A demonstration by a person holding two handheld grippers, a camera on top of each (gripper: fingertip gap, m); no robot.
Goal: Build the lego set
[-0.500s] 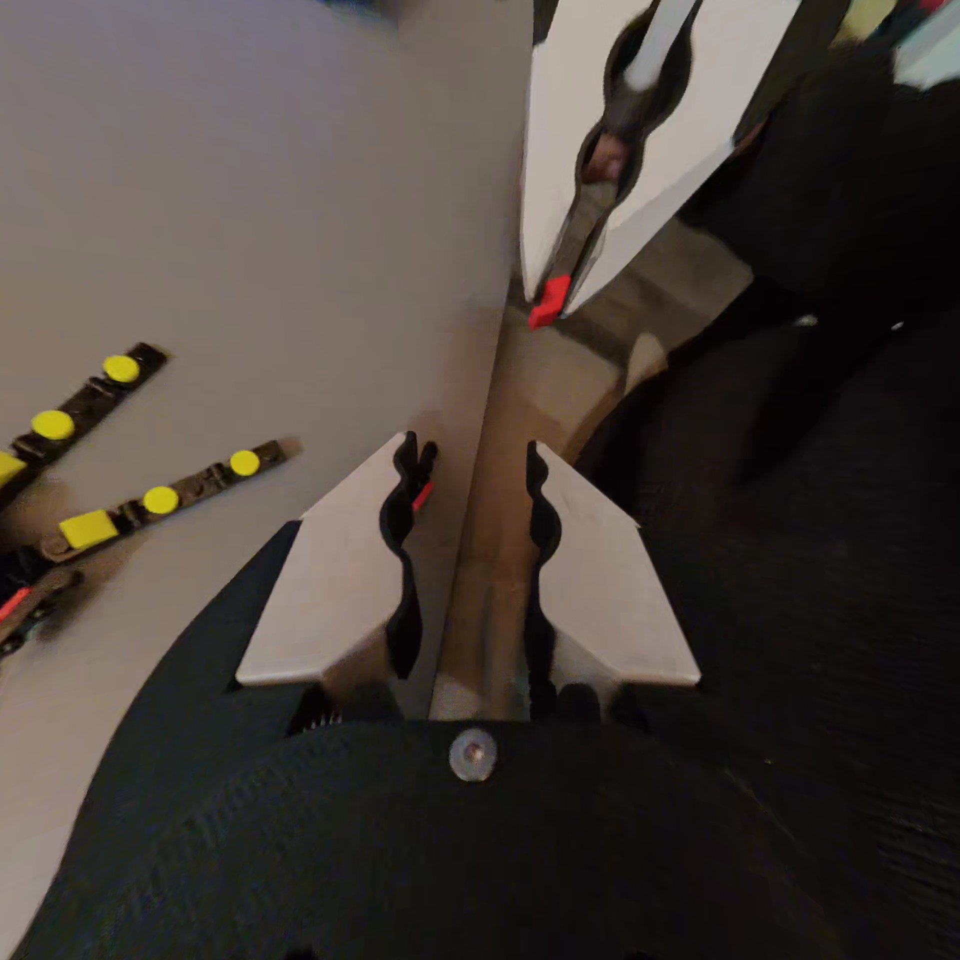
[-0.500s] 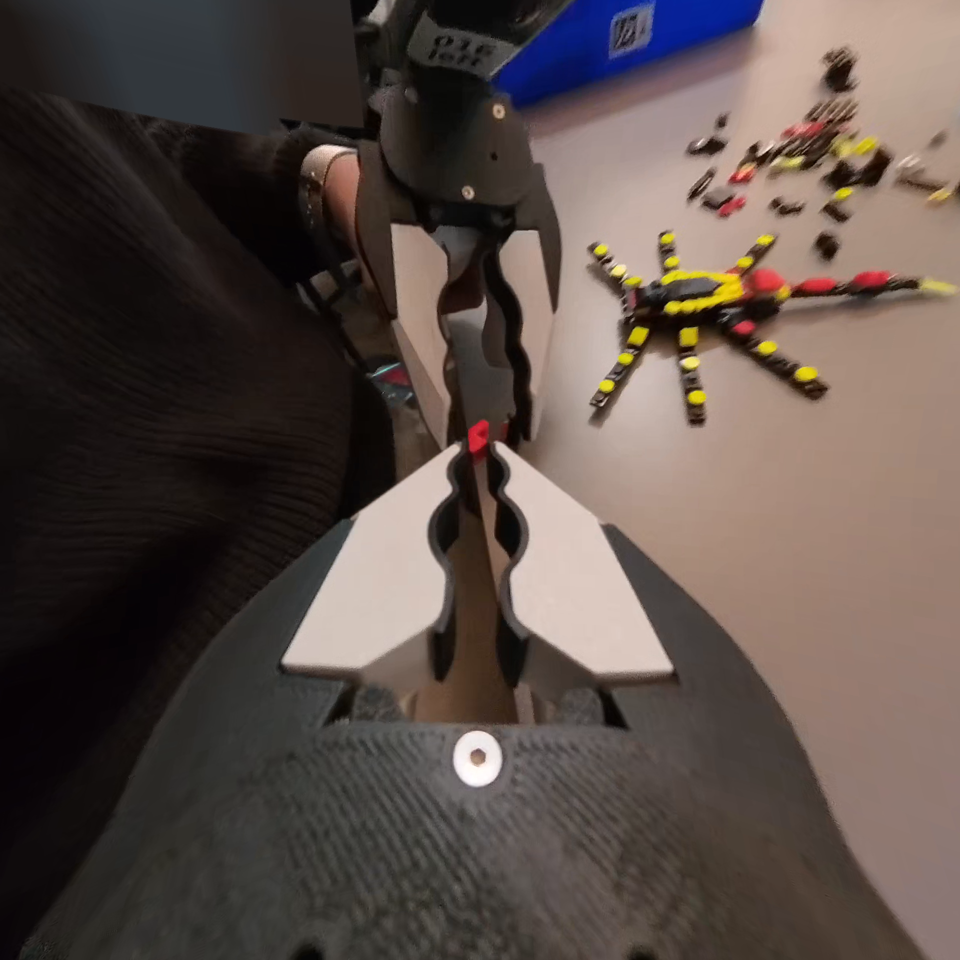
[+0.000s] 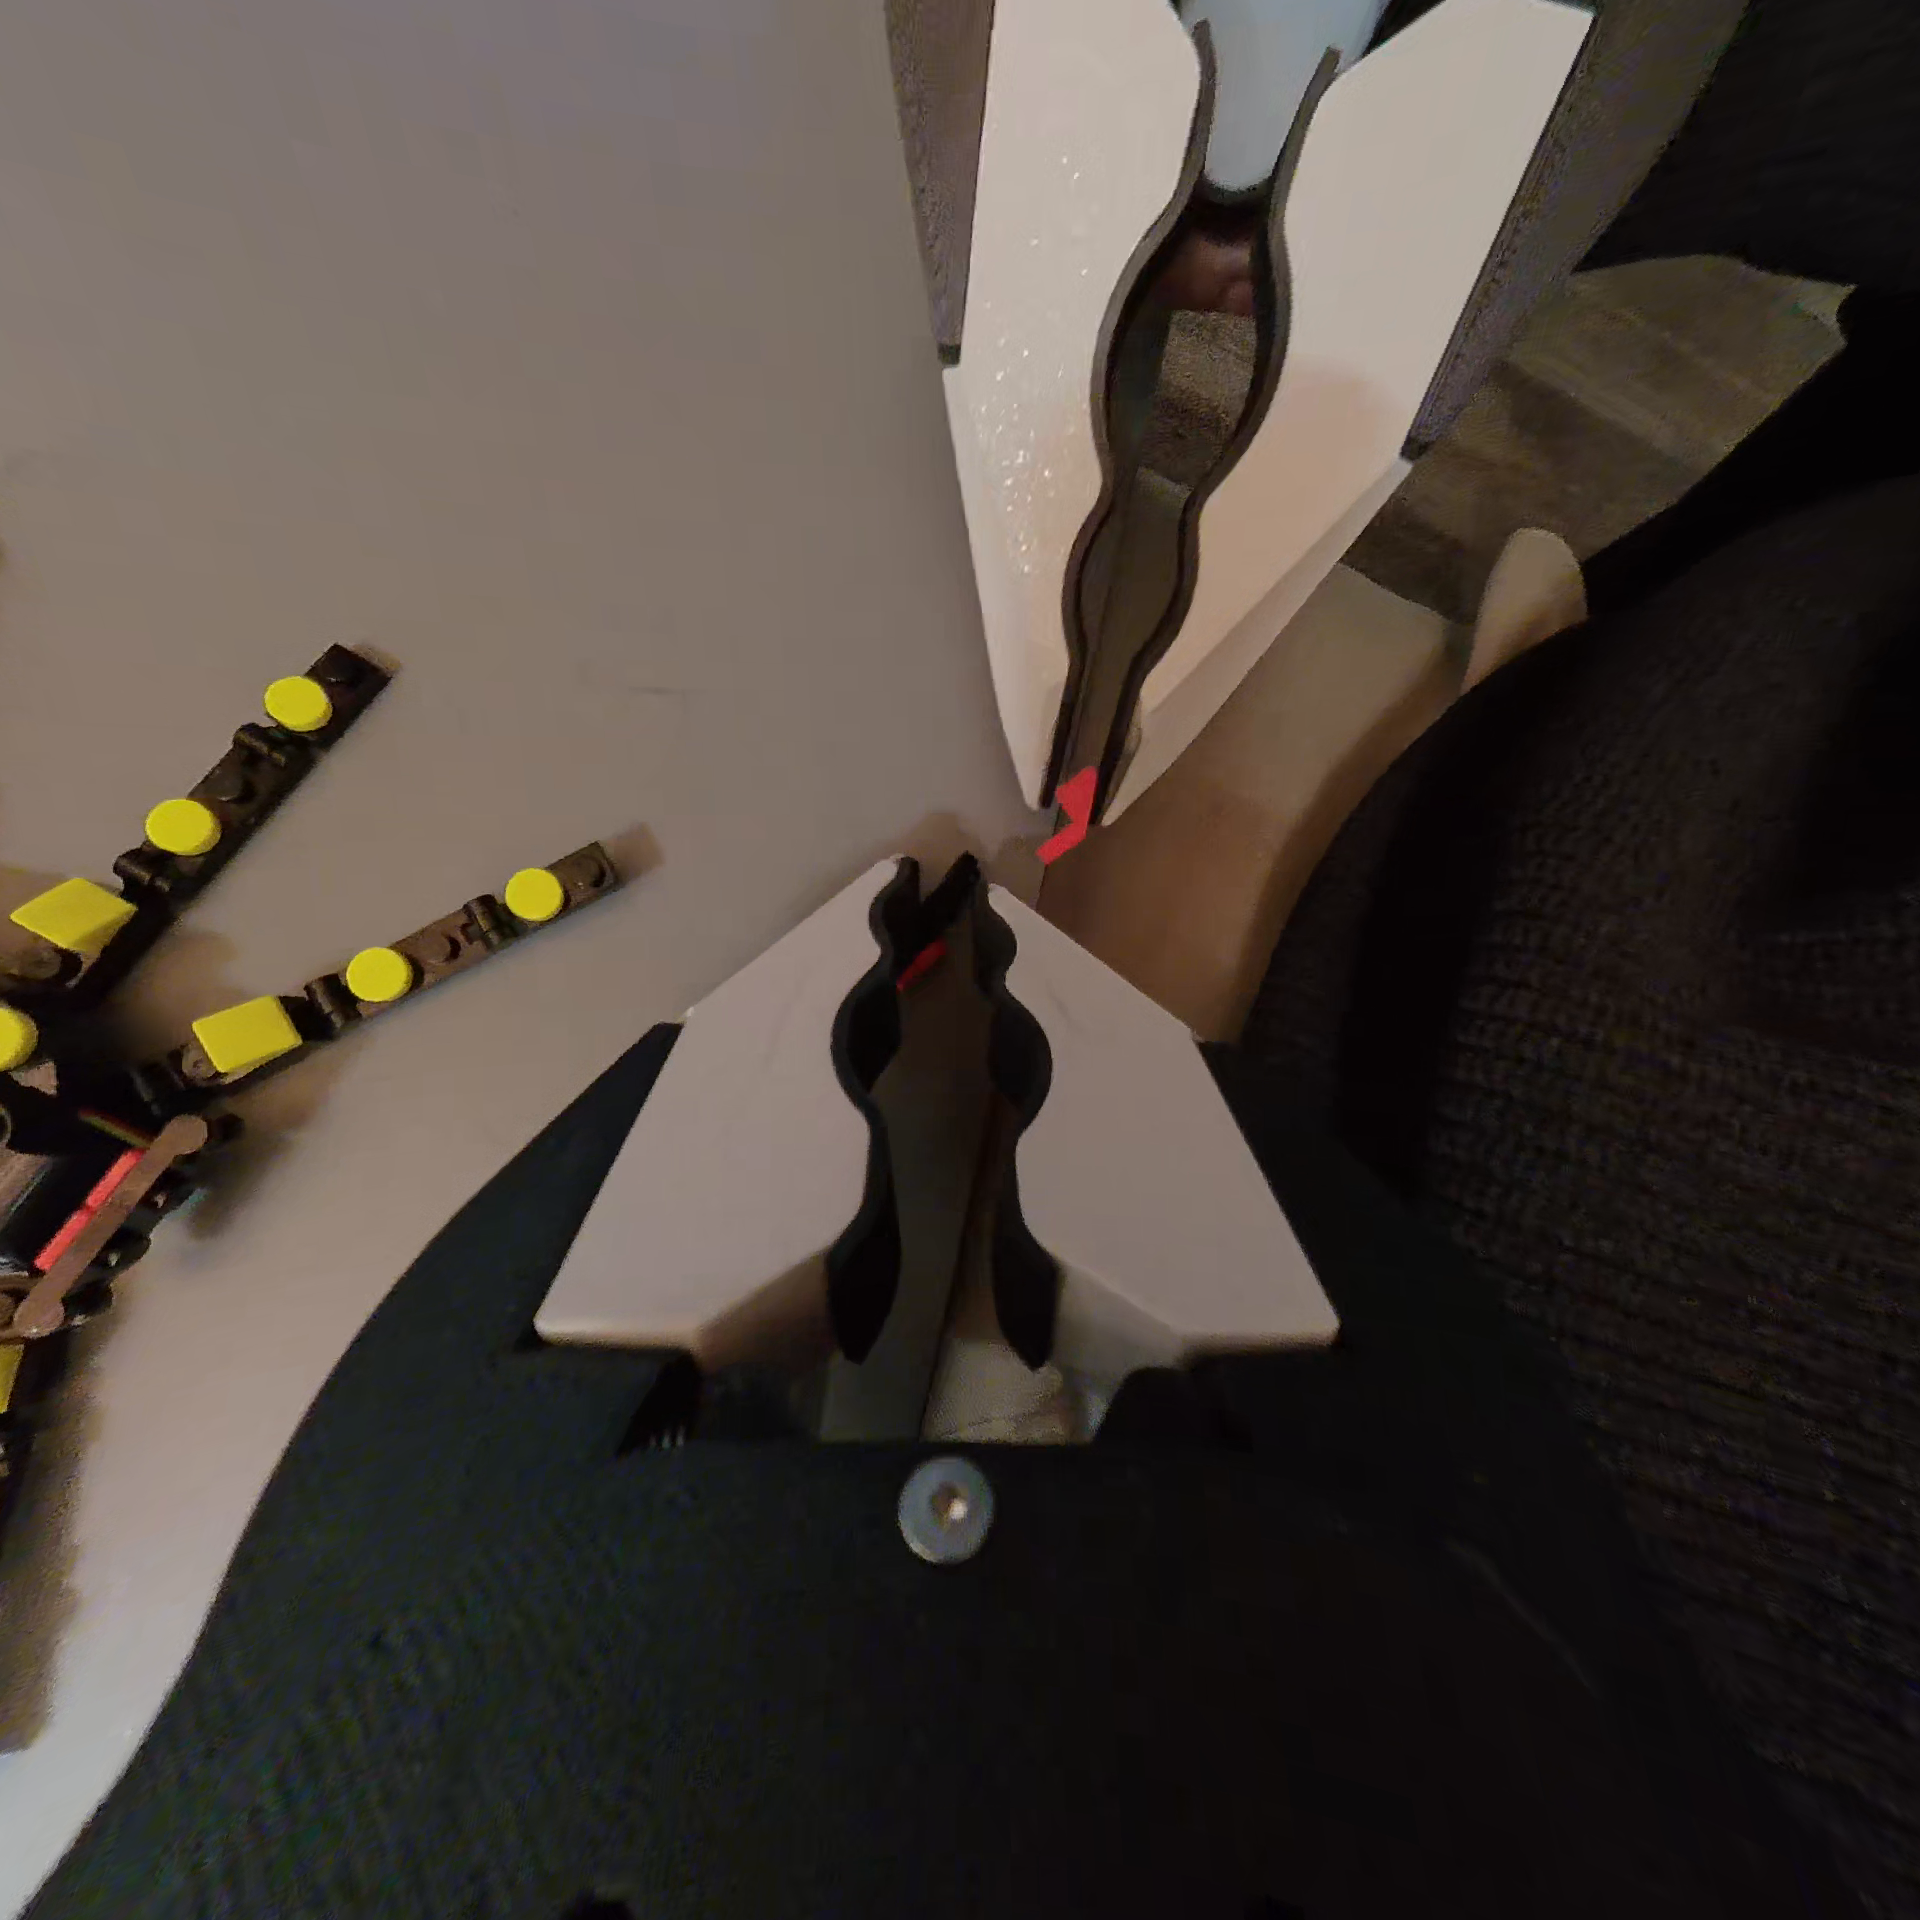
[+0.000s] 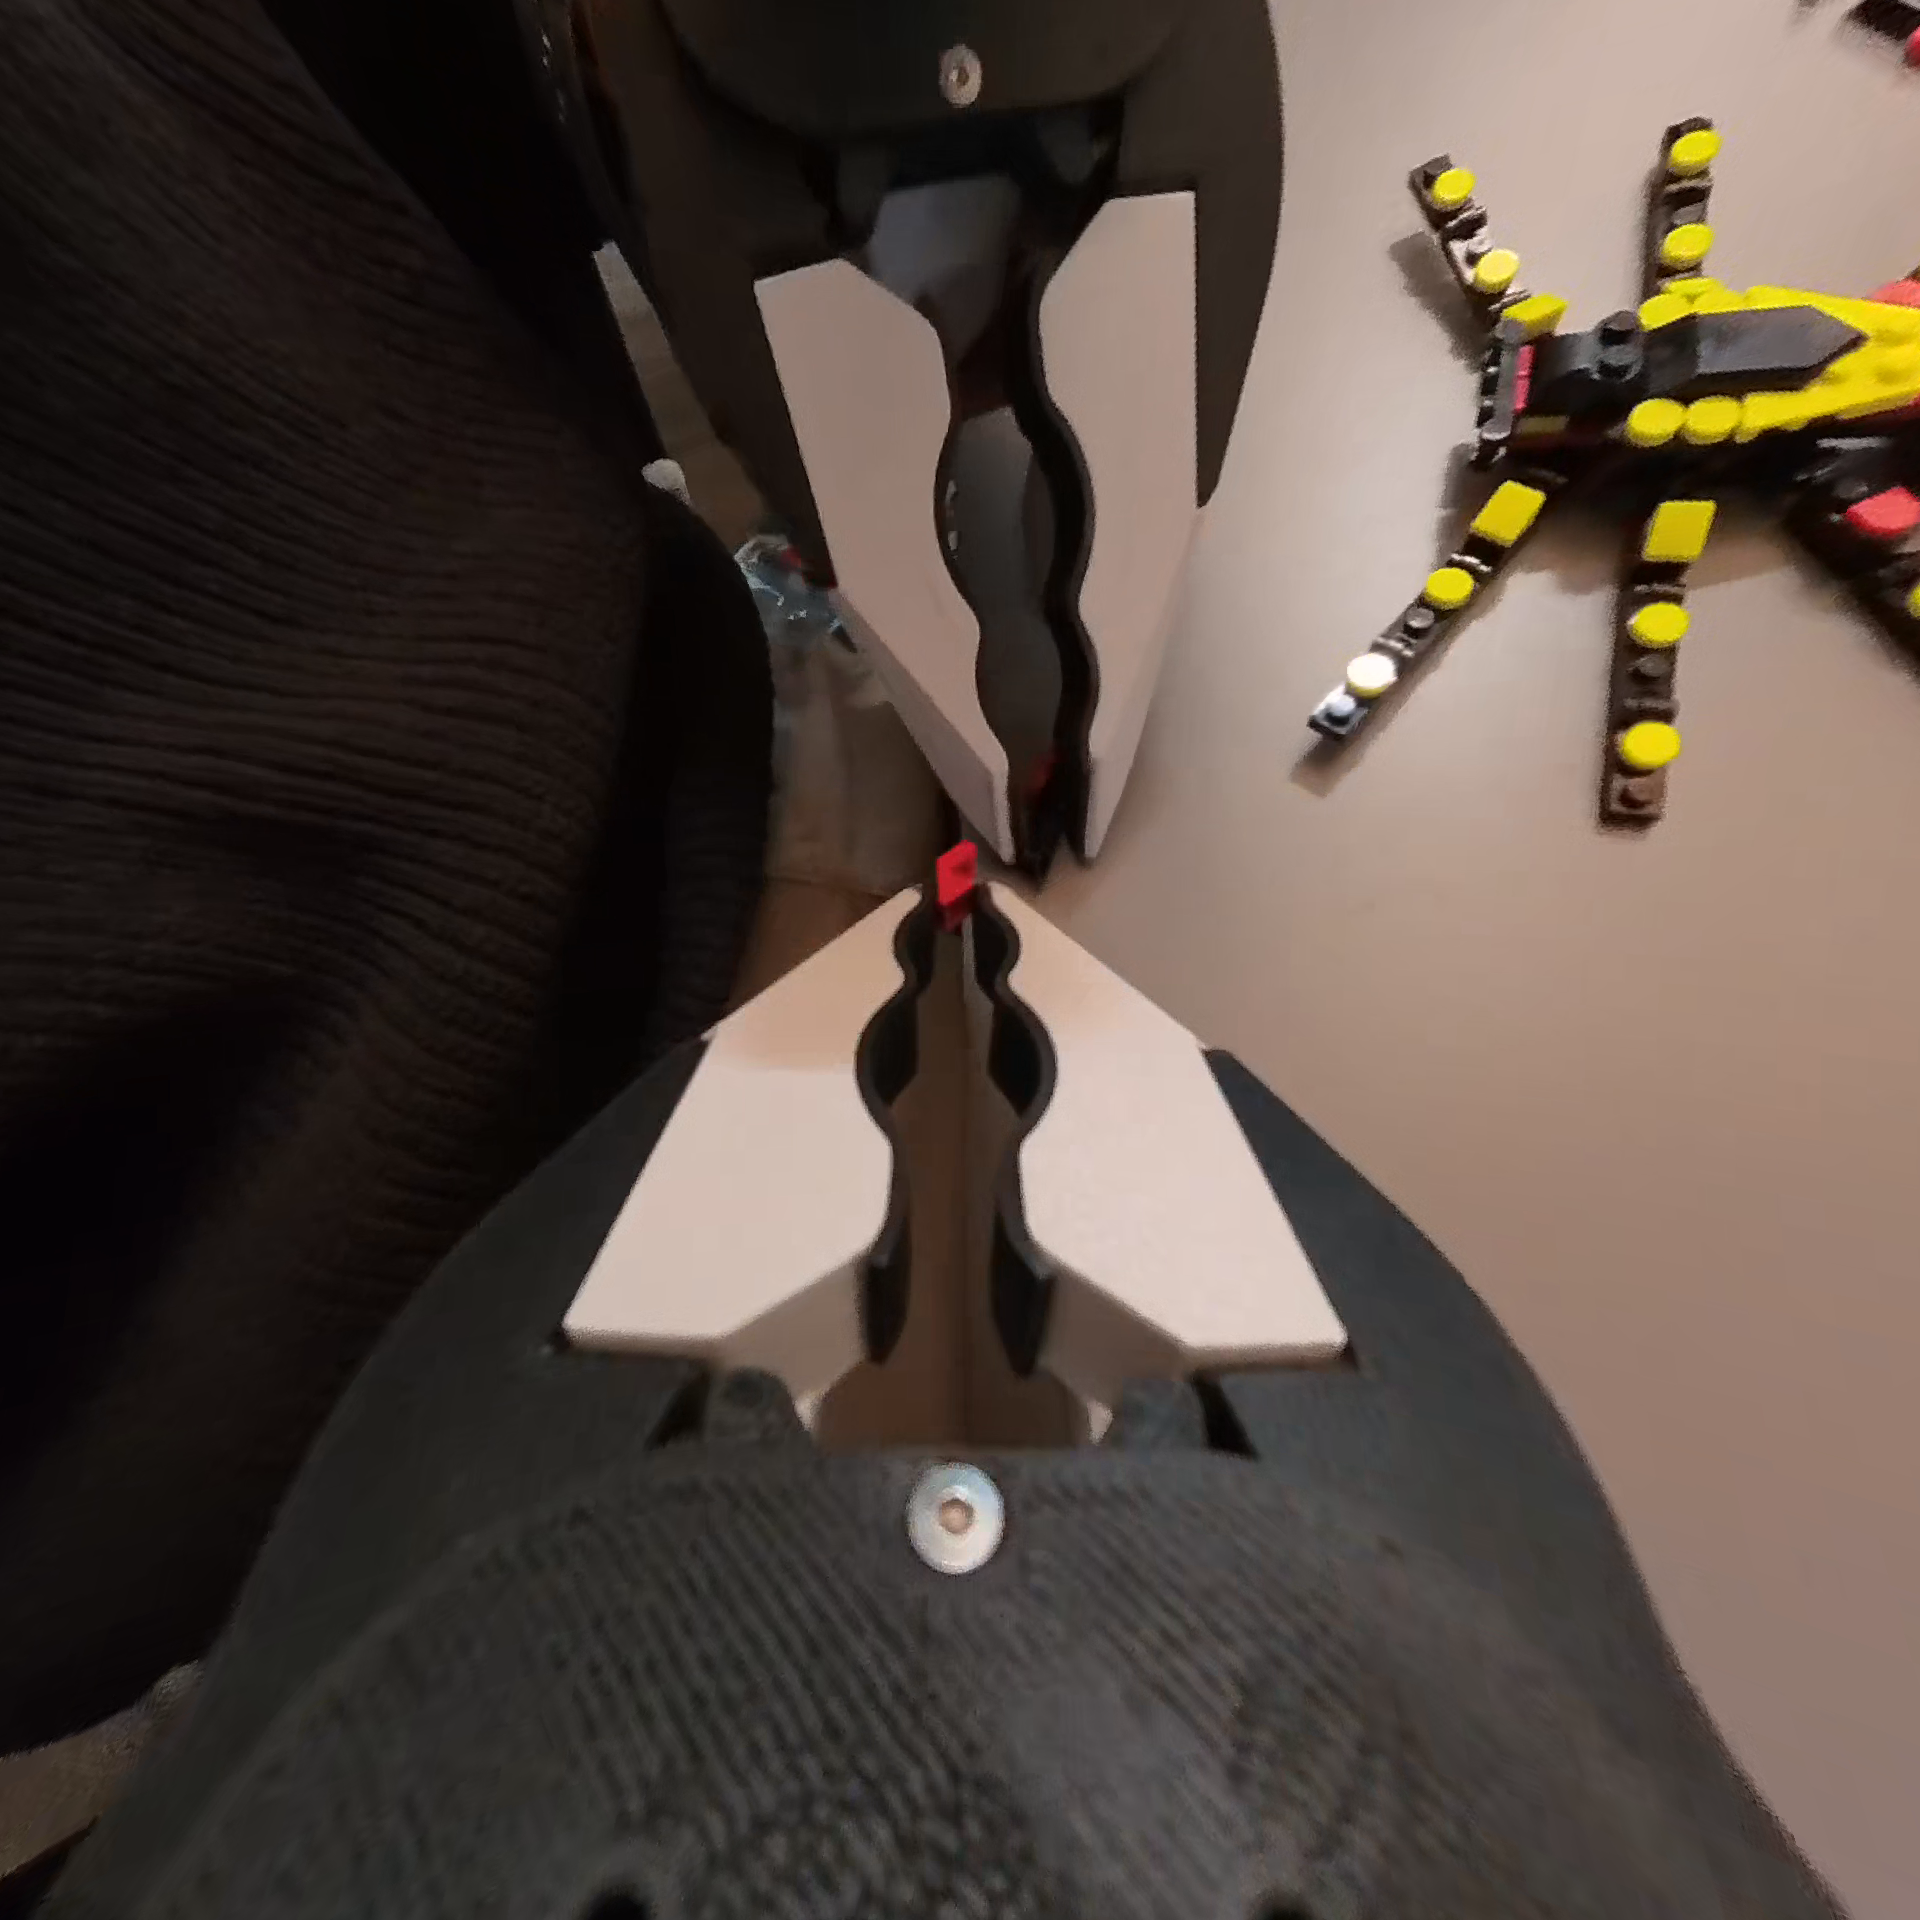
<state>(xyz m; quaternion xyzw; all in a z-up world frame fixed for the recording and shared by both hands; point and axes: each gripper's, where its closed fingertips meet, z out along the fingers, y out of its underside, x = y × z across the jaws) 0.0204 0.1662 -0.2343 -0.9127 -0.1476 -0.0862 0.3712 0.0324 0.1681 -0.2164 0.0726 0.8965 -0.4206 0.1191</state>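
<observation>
Our two grippers have drawn tip to tip. We see the right gripper (image 4: pixel 951 914) fingers pinch one red piece (image 4: pixel 954 881); the left gripper (image 3: pixel 940 883) fingers clamp one thin black-and-red piece (image 3: pixel 928 951).

Matt, grainy black printed plastic shells both grippers, with smooth pale finger plates (image 3: pixel 748 1164) edged in wavy black rubbery pads (image 4: pixel 883 1049). A shiny metal screw (image 4: pixel 955 1517) sits behind the right fingers. Beside them, ribbed black knit cloth (image 4: pixel 312 727); glossy yellow plastic studs (image 3: pixel 182 826) left of the left gripper, on a smooth matt table (image 3: pixel 468 364).
</observation>
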